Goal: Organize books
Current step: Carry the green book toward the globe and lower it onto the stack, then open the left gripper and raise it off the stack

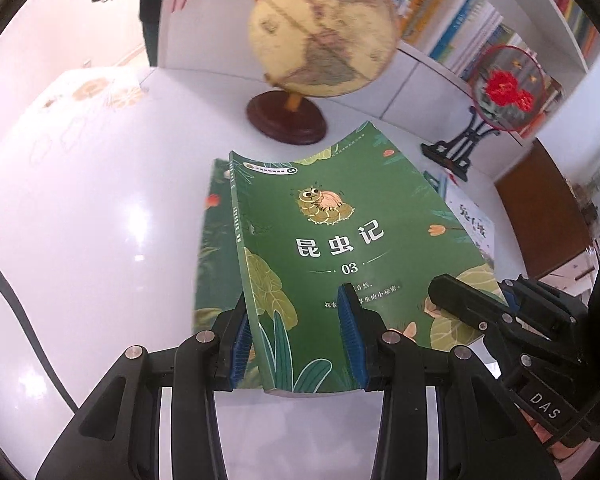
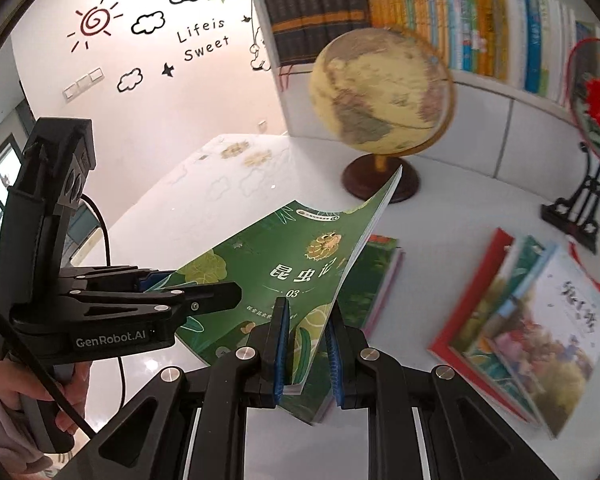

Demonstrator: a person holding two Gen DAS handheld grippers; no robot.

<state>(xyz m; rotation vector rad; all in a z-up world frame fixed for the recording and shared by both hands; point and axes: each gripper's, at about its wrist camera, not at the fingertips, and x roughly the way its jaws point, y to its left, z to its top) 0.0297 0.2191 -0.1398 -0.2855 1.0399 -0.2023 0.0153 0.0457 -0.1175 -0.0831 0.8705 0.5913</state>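
Left wrist view shows the left gripper [image 1: 296, 332] clamped on the spine-side corner of a green paperback book with a cartoon insect on its cover [image 1: 340, 240], its blue pads [image 1: 346, 320] nearly together. The right gripper [image 2: 306, 344] pinches the book's other near corner, bowing it above the glossy white table [image 1: 100, 220], over another green book [image 2: 376, 276] lying near the globe-side edge.

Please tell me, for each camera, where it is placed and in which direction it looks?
Left wrist: on the left gripper, looking down along its fingers at the green book; right gripper shows at right.
Right wrist: on the right gripper, clamping the same book's edge; left gripper and a hand show.
Shared: book, globe, table.
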